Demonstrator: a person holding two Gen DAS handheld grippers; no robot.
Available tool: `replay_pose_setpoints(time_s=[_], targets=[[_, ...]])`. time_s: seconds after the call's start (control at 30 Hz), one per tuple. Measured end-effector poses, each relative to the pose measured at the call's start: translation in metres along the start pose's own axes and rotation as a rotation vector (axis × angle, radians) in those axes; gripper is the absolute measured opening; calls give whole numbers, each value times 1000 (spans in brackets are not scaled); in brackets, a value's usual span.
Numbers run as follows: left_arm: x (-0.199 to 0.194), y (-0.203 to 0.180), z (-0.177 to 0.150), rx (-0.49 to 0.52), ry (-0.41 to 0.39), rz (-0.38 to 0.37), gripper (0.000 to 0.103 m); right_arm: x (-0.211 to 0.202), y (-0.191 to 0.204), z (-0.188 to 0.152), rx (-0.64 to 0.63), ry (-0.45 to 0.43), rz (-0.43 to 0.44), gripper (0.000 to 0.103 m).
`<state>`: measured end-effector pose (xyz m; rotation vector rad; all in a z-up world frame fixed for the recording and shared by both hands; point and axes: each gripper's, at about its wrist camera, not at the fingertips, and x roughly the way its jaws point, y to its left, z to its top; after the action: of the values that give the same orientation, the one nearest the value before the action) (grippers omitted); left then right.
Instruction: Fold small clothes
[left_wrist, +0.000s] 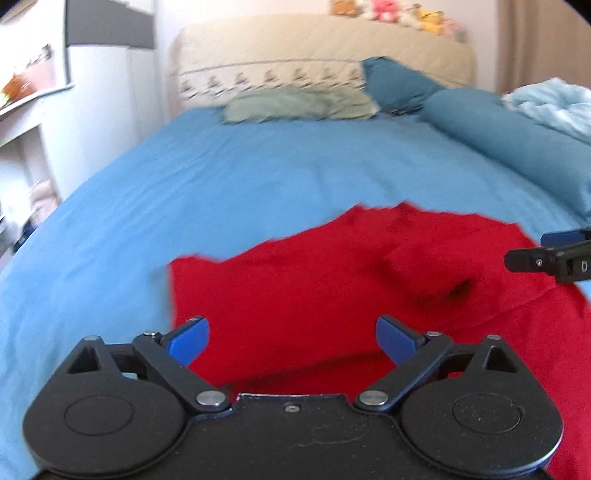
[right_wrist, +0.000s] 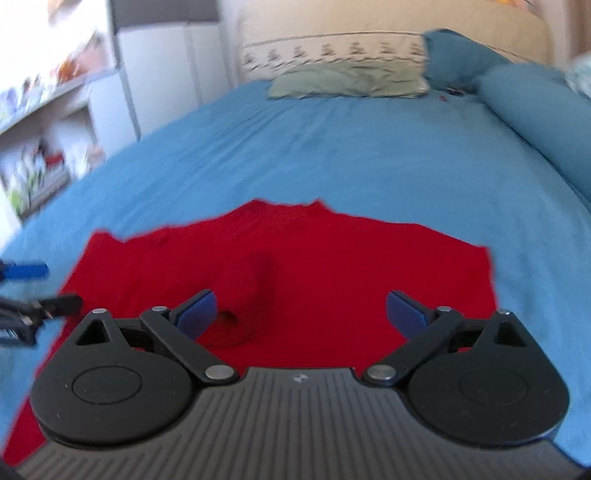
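A red garment (left_wrist: 332, 280) lies spread on the blue bed sheet (left_wrist: 221, 177), with a fold or sleeve lump near its middle. It also shows in the right wrist view (right_wrist: 332, 258). My left gripper (left_wrist: 291, 338) is open and empty, just above the garment's near left part. My right gripper (right_wrist: 301, 312) is open and empty, above the garment's near right part. The right gripper's fingers (left_wrist: 532, 260) show at the right edge of the left wrist view. The left gripper's fingers (right_wrist: 33, 271) show at the left edge of the right wrist view.
The blue sheet (right_wrist: 351, 155) stretches far beyond the garment. A green pillow (left_wrist: 299, 105) and patterned pillow (left_wrist: 266, 79) lie at the headboard. A teal bolster (left_wrist: 509, 140) and light blue blanket (left_wrist: 554, 103) lie at the right. White shelves (right_wrist: 48, 122) stand left of the bed.
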<state>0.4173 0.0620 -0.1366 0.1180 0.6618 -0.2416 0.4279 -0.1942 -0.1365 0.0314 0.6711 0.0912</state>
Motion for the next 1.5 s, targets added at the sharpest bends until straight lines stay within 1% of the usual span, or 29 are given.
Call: replay_pose_setpoints(time_s=[0.07,0.13,0.17,0.2,0.27,0.3,0.37,0.47,0.5,0.57,0.63,0.7,0.83,0.87,0.9,0.93,0.97,1.07,1.1,1.13,1.2,1.27,1.33,1.4,1.5], targets=[[3,9,-10,-11,16,12,99,19,24,-1,-111,27,-18,103],[5,15,-21,-17,29,20,99,39,46,-4,-226,68,-56,103],[6,18,-23,-21,33,23,99,49,54,-6,-263,87,-73,97],[7,20,-25,-26,38,24,99,60,61,-9,-301,111,-93,87],[8,24,-29,-35,47,23,99,76,70,-10,-346,133,-115,77],[10,24,-28,-39,47,27,99,80,70,-12,-351,126,-119,76],[14,25,-28,-48,49,29,99,81,69,-7,-317,83,-120,76],[14,30,-29,-63,46,37,99,78,53,2,-172,41,-105,75],[15,32,-30,-70,47,37,99,77,41,5,-102,36,-105,75],[18,32,-30,-79,49,44,99,79,28,6,-20,45,-105,75],[18,34,-33,-89,53,49,99,82,19,0,21,66,-107,72],[19,37,-37,-97,58,51,99,84,15,-6,33,69,-96,67],[19,42,-43,-104,69,65,99,80,6,-9,100,40,-55,66],[20,43,-45,-104,69,70,99,81,4,-9,114,35,-48,60],[20,44,-45,-105,68,75,99,80,3,-8,115,30,-43,44],[21,45,-46,-110,67,81,99,80,3,-7,107,32,-41,35],[22,46,-45,-116,67,85,99,80,2,-4,97,34,-39,24],[28,48,-43,-134,64,103,98,69,-2,10,91,-6,-52,21],[30,48,-43,-136,63,110,96,63,-6,19,89,-32,-59,21],[31,46,-42,-134,58,115,92,59,-9,27,85,-52,-69,21],[33,41,-40,-114,49,119,91,50,-22,45,76,-91,-112,21],[35,37,-37,-103,41,124,90,42,-45,56,87,-114,-167,21],[40,35,-33,-103,40,123,91,40,-72,57,89,-106,-233,21],[45,33,-32,-106,47,134,90,43,-94,48,102,-64,-266,21],[48,31,-35,-101,61,148,88,44,-111,29,165,-44,-260,21]])
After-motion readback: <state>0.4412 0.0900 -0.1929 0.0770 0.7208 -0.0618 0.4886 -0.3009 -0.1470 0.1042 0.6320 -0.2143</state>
